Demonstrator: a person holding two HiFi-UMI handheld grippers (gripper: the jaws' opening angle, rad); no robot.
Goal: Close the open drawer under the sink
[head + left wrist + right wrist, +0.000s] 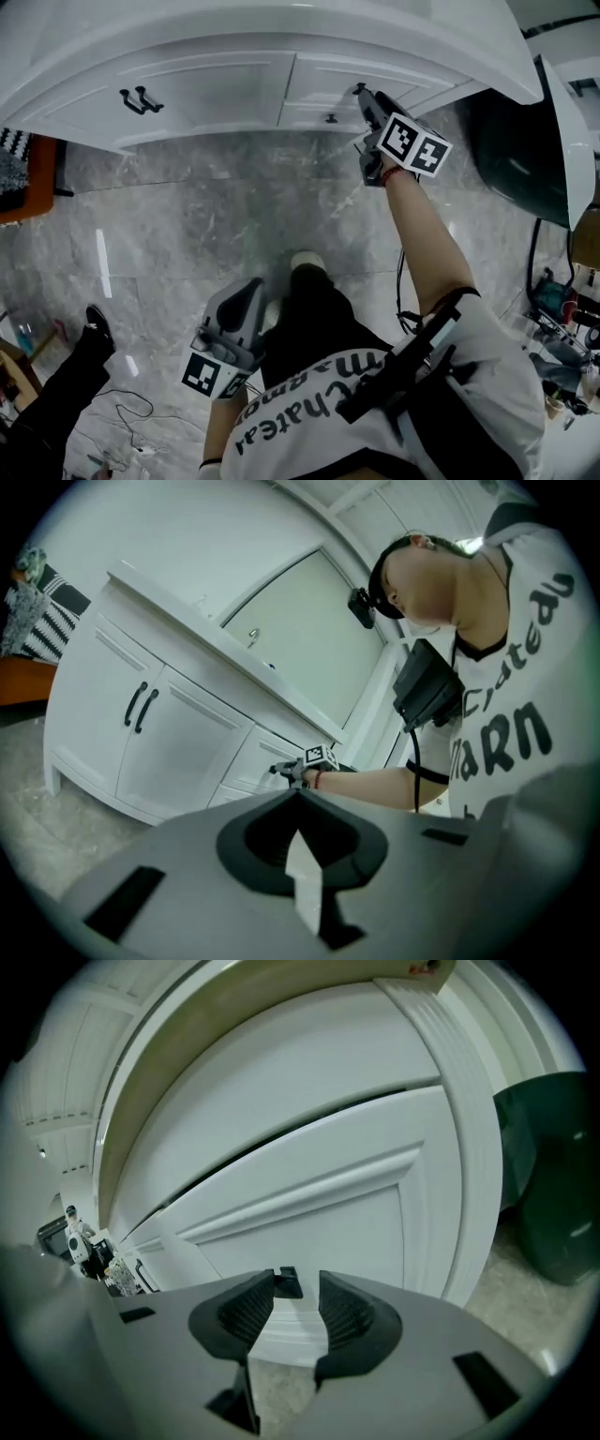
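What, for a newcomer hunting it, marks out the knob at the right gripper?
On the white curved vanity cabinet, go to the right-hand drawers. The small black knob sits at the right gripper's open jaws; the doors carry long black bars.

Light is cool and even, and dimmer in my head view. The glossy floor [187, 225] carries a pale glare streak at its left. Both gripper views bow straight lines and go black at the corners. The white cabinet [309, 1147] reads bright and slightly soft. My left gripper [300, 794] is blurred in the close foreground.
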